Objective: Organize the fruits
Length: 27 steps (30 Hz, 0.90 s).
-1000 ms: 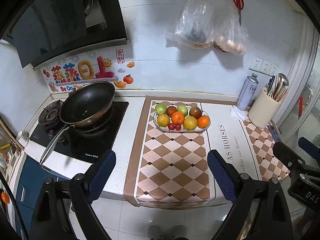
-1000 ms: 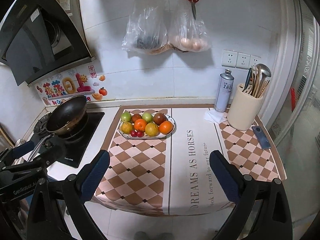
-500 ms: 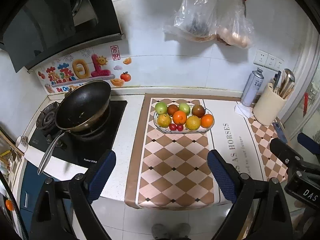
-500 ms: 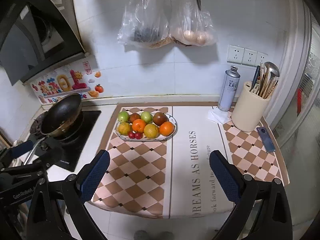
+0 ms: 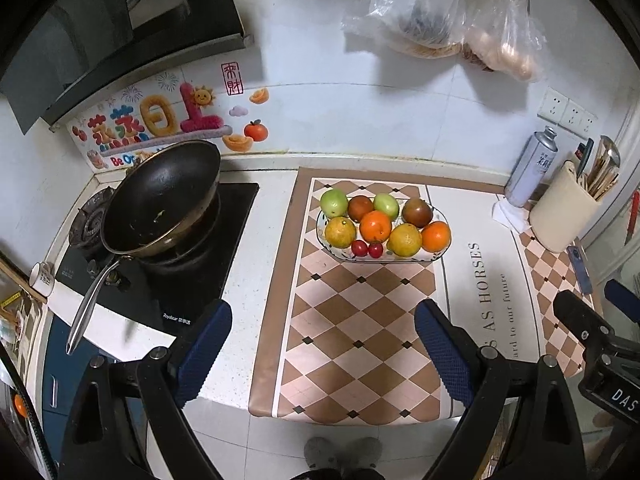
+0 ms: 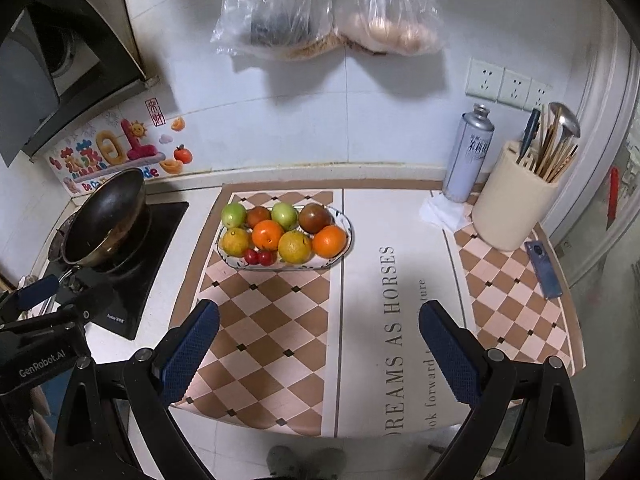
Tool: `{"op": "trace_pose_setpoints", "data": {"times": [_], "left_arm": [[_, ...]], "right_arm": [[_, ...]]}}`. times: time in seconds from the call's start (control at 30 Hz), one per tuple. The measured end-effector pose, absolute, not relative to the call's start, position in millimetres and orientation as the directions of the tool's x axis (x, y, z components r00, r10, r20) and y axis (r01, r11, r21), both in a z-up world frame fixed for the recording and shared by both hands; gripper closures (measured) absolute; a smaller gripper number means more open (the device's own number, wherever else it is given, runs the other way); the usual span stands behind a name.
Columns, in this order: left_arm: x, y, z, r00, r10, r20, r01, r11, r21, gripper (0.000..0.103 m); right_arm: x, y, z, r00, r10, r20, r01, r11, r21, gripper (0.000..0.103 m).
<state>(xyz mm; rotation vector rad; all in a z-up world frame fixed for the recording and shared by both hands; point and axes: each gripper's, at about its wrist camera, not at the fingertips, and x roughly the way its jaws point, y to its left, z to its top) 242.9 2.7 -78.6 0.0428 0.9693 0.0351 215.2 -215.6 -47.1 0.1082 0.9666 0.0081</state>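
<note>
An oval plate (image 5: 412, 259) (image 6: 320, 268) of fruit sits on the checkered mat at the middle of the counter. It holds two green fruits (image 5: 333, 203), oranges (image 5: 375, 225) (image 6: 329, 241), yellowish citrus (image 5: 405, 239), dark red-brown fruits (image 5: 417, 211) and two small red ones (image 5: 367, 248). My left gripper (image 5: 322, 354) hangs open over the mat's near edge, well short of the plate, nothing between its blue pads. My right gripper (image 6: 318, 350) is open too, empty, over the mat's near part, to the right of the left gripper (image 6: 40, 304).
A black pan (image 5: 160, 196) rests on the stove (image 5: 176, 280) at left. A spray can (image 6: 468, 152), a cream utensil holder (image 6: 512, 208), a white cloth (image 6: 442, 210) and a blue phone (image 6: 543, 268) stand at right. Plastic bags (image 6: 328, 12) hang on the wall.
Both grippers have come forward and lower toward the counter; the plate and mat look larger and nearer. Their jaws stay equally wide. Nothing on the counter has moved.
</note>
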Motion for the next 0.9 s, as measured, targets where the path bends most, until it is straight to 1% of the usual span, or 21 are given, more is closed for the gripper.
{"op": "trace_pose_setpoints", "data": {"times": [0.23,0.57,0.63,0.9], "left_arm": [[250.3,5.1,-85.7,0.548,0.053,-0.835,-0.015,0.998,0.053,0.009],[252.0,5.4,-84.5,0.568,0.055,-0.822,-0.020,0.998,0.053,0.009],[252.2,5.2,-83.8,0.573,0.059,-0.817,-0.020,0.998,0.057,0.001],[250.6,3.8,-82.2,0.576,0.060,-0.815,-0.023,0.998,0.057,0.001]], "right_arm": [[223.8,-218.2,-56.4,0.547,0.050,-0.836,0.045,0.995,0.090,0.001],[224.2,-219.3,-54.8,0.558,0.041,-0.829,0.047,0.996,0.081,0.001],[223.6,-219.3,-54.8,0.556,0.039,-0.830,0.048,0.996,0.078,0.001],[225.2,-220.0,-55.1,0.554,0.040,-0.832,0.046,0.996,0.079,0.001]]}}
